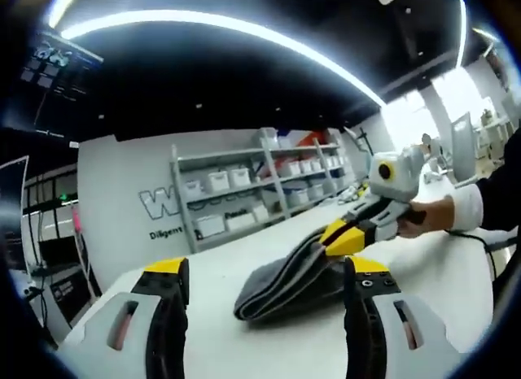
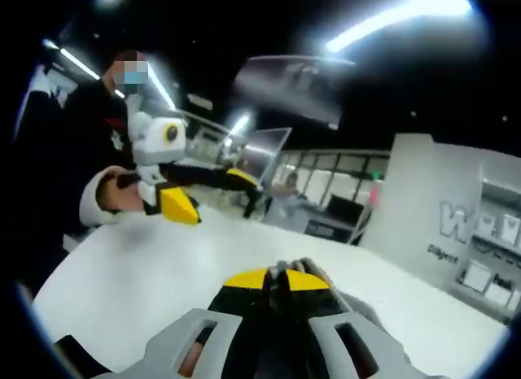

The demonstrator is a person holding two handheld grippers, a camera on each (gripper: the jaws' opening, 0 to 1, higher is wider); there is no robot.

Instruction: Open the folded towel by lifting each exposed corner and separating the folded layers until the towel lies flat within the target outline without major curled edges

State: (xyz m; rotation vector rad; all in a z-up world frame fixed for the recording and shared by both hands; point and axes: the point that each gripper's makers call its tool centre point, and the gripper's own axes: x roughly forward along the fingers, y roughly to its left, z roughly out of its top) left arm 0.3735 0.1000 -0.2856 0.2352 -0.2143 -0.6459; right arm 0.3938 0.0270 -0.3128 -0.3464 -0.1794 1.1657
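Right gripper [image 2: 277, 279] fingers pinched on a raised edge of the grey towel [image 1: 293, 281], lifted off the white desk [image 1: 244, 241]. Left gripper [image 1: 264, 283] fingers spread wide, empty, just short of the towel.

One grey towel [image 1: 285, 281] lies folded on one white desk [image 1: 269, 233], just ahead of the left tool [image 1: 264, 285]. Two tools are in play: the left tool and the right tool [image 1: 338, 237], which pinches the towel's edge. One hand [image 1: 423, 218] grips the right tool. Beyond the left tool stands one shelving rack [image 1: 260, 188] with many white bins.
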